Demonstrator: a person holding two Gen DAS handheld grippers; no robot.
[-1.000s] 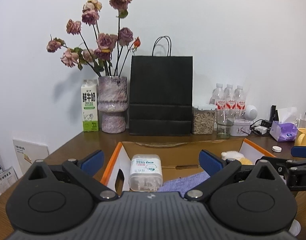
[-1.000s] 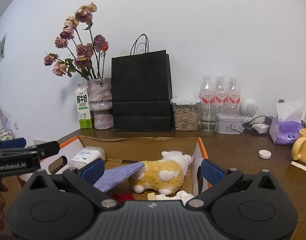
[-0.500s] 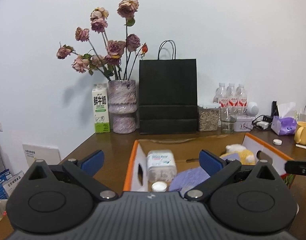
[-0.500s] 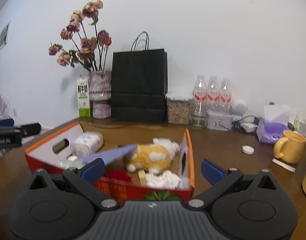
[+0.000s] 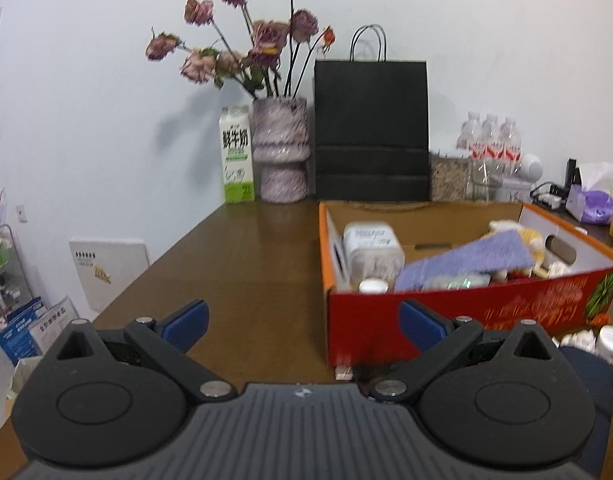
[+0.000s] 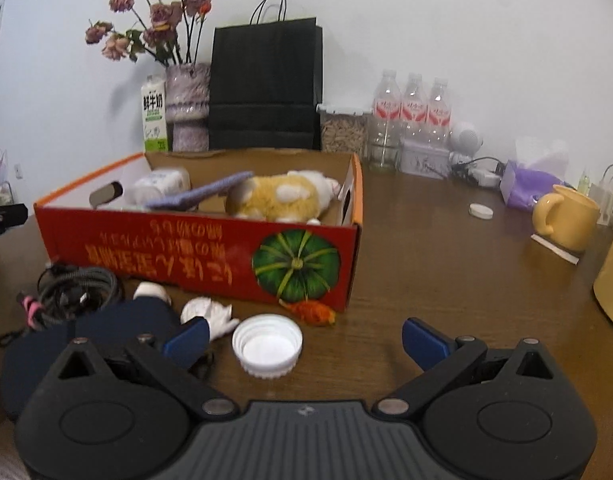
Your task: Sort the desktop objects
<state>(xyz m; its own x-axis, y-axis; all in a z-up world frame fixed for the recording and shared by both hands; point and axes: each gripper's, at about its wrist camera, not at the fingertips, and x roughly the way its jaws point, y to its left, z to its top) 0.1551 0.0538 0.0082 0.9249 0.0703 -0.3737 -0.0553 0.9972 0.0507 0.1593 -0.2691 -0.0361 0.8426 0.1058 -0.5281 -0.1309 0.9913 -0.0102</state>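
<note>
Now both my grippers have pulled back from over the box to the near side of the table, so this looks to me like the gap between one drop and the next pick. My right gripper [image 6: 304, 338] hangs low with its jaws wide apart and empty; a white cap [image 6: 267, 345] lies between the fingers' line, just beside the left one. Left of it are a dark pouch [image 6: 106, 332], a crumpled white bit [image 6: 208, 312] and a black cable [image 6: 76, 286], and an orange scrap [image 6: 312, 313] touches the foot of the box [image 6: 210, 256]. My left gripper [image 5: 302, 326] is also spread wide and empty, facing bare table [image 5: 242, 264] beside the box's left wall. Inside the box a tub [image 5: 370, 244], a purple cloth [image 5: 466, 256] and a plush [image 6: 282, 196] already lie. Right of the box there is open wood until the mug [image 6: 566, 218]; bottles [image 6: 412, 108] and a bag [image 6: 264, 88] line the far wall.
</note>
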